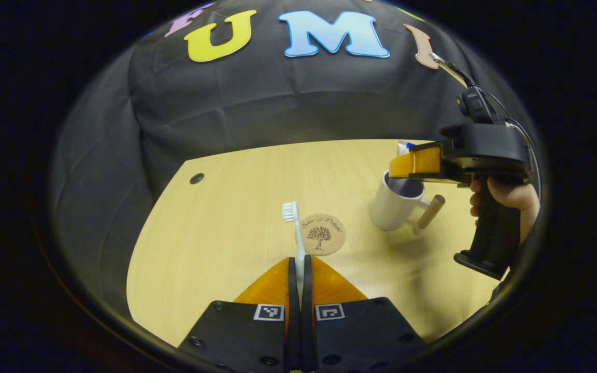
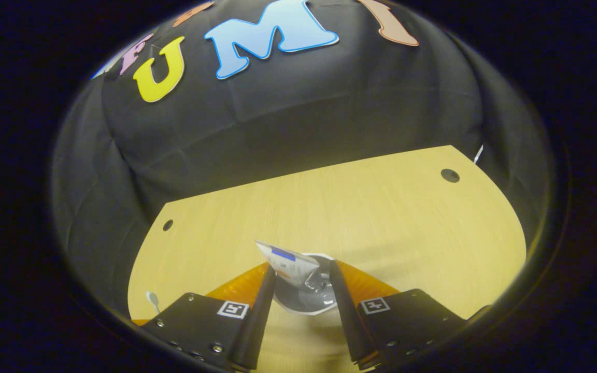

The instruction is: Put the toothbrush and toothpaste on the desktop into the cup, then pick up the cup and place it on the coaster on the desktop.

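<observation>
Nearest in the left gripper view, the left gripper (image 1: 299, 274) has its fingers pressed together on the handle of the toothbrush (image 1: 294, 228). The brush runs forward from between them, bristle head at the far end, raised above the desktop (image 1: 215, 233). We judge the toothbrush picked up but not yet delivered.

Just beyond the brush head, a little to the right, the round cork coaster (image 1: 322, 234) lies flat on the desktop with nothing on it. The last step is therefore untouched.

Farther right stands the white cup (image 1: 397, 203), upright, its wooden handle pointing right. It stands apart from the coaster, so the cup has yet to be carried over.

Above the cup we see the right gripper (image 1: 407, 163), held by a hand (image 1: 508, 199) at its grip, directly over the cup's mouth.

In the right gripper view, the right gripper (image 2: 301, 280) has its fingers spread apart. The toothpaste tube (image 2: 290, 264) sits between them with its crimped end up, its lower part going down into the cup (image 2: 303, 303). The left finger looks close to or touching the tube; the right one stands clear, so we cannot call it gripped.

Our reading: toothpaste is in or just being released into the cup. Remaining: toothbrush into the cup, then cup onto the coaster.
</observation>
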A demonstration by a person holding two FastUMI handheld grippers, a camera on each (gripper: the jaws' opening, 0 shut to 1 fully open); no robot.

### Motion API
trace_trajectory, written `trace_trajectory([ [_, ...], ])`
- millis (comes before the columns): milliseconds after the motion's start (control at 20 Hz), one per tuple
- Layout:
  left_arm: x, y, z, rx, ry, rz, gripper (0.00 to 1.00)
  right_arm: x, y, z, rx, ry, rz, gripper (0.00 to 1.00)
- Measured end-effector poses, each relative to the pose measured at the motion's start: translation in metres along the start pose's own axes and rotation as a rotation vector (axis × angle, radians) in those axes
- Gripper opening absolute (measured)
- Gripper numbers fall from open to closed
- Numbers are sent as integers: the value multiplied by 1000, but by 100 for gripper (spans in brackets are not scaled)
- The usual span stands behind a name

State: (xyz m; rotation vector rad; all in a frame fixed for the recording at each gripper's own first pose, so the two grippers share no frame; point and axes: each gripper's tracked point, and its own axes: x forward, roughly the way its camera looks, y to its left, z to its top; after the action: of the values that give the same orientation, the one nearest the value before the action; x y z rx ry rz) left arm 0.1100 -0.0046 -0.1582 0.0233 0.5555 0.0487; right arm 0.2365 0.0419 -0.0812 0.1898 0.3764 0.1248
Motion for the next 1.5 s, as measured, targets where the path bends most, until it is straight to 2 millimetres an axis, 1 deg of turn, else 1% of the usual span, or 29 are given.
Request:
trace_trajectory([
  [100, 2, 3, 4, 5, -20, -6, 8, -8, 4, 6, 1, -16, 15, 65],
  [150, 4, 4, 6, 7, -28, -8, 8, -12, 4, 8, 5, -26, 20, 60],
  [200, 5, 4, 8, 11, -39, -11, 8, -18, 4, 13, 10, -41, 22, 65],
  [350, 6, -2, 18, 34, -74, -23, 8, -36, 2, 31, 42, -98, 33, 65],
  [450, 10, -5, 27, 60, -108, -33, 8, -47, -4, 42, 65, -129, 27, 65],
  [600, 15, -11, 43, 108, -176, -60, 8, -61, -21, 52, 73, -158, 0, 65],
  [800, 21, -23, 64, 174, -251, -107, 8, -77, -46, 53, 82, -171, -48, 65],
  [1000, 28, -43, 92, 243, -325, -164, 8, -92, -74, 44, 94, -167, -110, 65],
  [1100, 31, -50, 102, 278, -359, -192, 7, -97, -88, 40, 106, -165, -138, 65],
  [1200, 29, -58, 106, 314, -390, -218, 7, -103, -100, 38, 121, -165, -162, 65],
  [1350, 33, -69, 118, 361, -425, -252, 7, -110, -117, 34, 138, -164, -195, 65],
  [1500, 36, -79, 124, 385, -446, -281, 9, -117, -131, 29, 149, -157, -224, 65],
])
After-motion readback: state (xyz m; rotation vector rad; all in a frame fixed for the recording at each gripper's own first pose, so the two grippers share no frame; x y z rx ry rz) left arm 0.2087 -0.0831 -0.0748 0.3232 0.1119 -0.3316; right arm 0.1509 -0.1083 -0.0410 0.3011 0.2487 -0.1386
